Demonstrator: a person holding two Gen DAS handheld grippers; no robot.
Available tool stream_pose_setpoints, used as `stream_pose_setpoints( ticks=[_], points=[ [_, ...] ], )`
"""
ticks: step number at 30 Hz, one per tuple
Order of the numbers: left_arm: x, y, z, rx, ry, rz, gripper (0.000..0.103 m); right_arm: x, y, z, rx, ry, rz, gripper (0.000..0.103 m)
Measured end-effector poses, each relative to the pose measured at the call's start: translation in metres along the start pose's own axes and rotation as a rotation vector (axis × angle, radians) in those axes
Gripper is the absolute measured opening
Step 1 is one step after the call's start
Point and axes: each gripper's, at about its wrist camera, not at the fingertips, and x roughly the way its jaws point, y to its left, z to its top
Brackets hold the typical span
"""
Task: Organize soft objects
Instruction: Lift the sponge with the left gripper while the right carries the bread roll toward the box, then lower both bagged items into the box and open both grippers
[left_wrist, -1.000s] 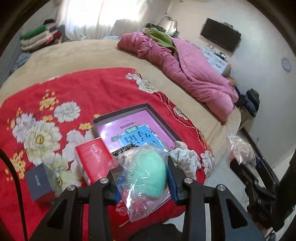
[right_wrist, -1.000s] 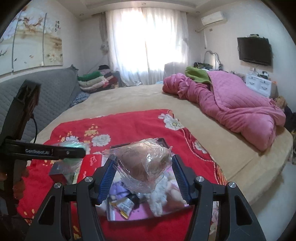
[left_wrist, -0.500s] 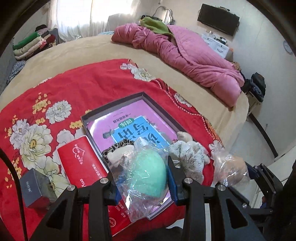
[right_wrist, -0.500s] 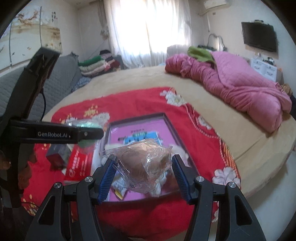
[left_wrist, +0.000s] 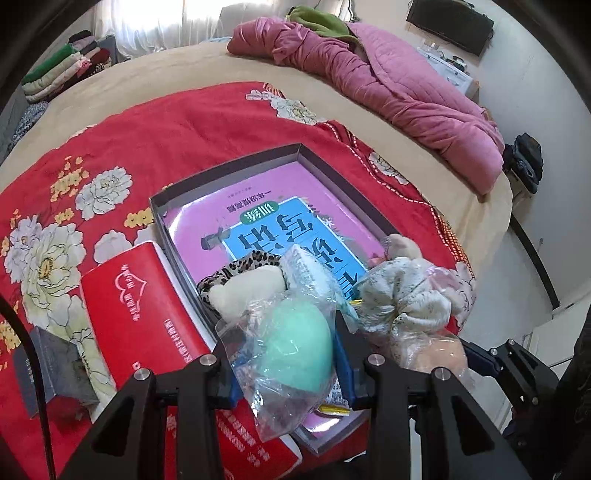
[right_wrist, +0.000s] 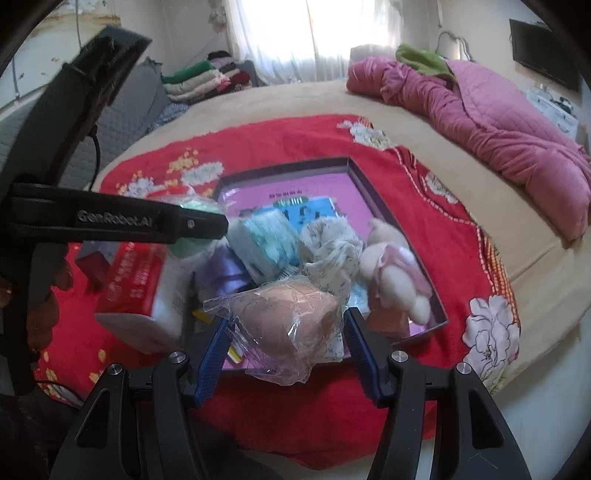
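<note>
From the left wrist view, the left gripper (left_wrist: 293, 354) tilts steeply down over the near end of the shallow dark box (left_wrist: 229, 173), its jaws narrowed and pressing on a mint-green soft ball in a clear bag (left_wrist: 299, 347). At one o'clock from it lies a floral cloth bundle (left_wrist: 406, 295); at eleven a cream plush piece (left_wrist: 247, 291) rests on leopard-print fabric. A red book (left_wrist: 140, 317) lies at nine o'clock on the red floral quilt (left_wrist: 147, 136). From the right wrist view, the right gripper (right_wrist: 284, 343) also points downward, jaws fairly wide and clamping a peach soft ball in a clear bag (right_wrist: 284, 314) over the box's near edge. The left gripper's black finger crosses at ten o'clock, hiding most of the green ball. A plush doll (right_wrist: 391, 266) sits at one o'clock, seemingly inside the box.
</note>
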Motion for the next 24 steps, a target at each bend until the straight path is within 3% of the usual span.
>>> stream_pose_setpoints(
  ticks=[24],
  points=[
    [0.033,-0.005,0.016,0.033,0.021,0.006,0.040,0.054,0.002,-0.008,-0.063,0.045,-0.015,0.062]
  ],
)
